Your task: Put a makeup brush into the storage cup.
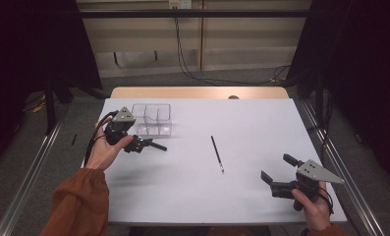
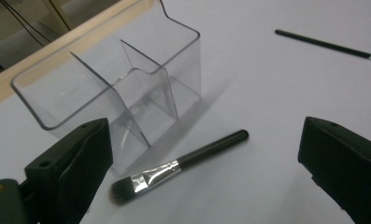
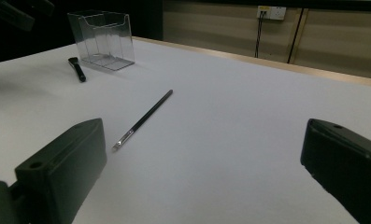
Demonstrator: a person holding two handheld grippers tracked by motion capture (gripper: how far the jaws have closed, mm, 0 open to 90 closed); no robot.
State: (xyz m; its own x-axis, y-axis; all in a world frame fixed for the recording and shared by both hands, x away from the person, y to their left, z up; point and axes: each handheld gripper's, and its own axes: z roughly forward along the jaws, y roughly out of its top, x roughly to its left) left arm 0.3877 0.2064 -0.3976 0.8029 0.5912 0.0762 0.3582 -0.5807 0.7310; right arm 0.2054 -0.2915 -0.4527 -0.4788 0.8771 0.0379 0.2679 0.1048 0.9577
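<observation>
Beside the clear organizer in the high view, the left gripper hovered over a short brush, while the right gripper waited well away toward the near right, jaws spread; a thin brush lay between them.

Seen from the left gripper view, the jaws stood wide apart, empty, straddling the short brush, which lay flat just in front of the organizer. The reach looked done; the next move likely called for lowering and closing on the handle.

Far from the organizer in the right gripper view, the jaws were spread, holding nothing, with the thin brush lying ahead.
</observation>
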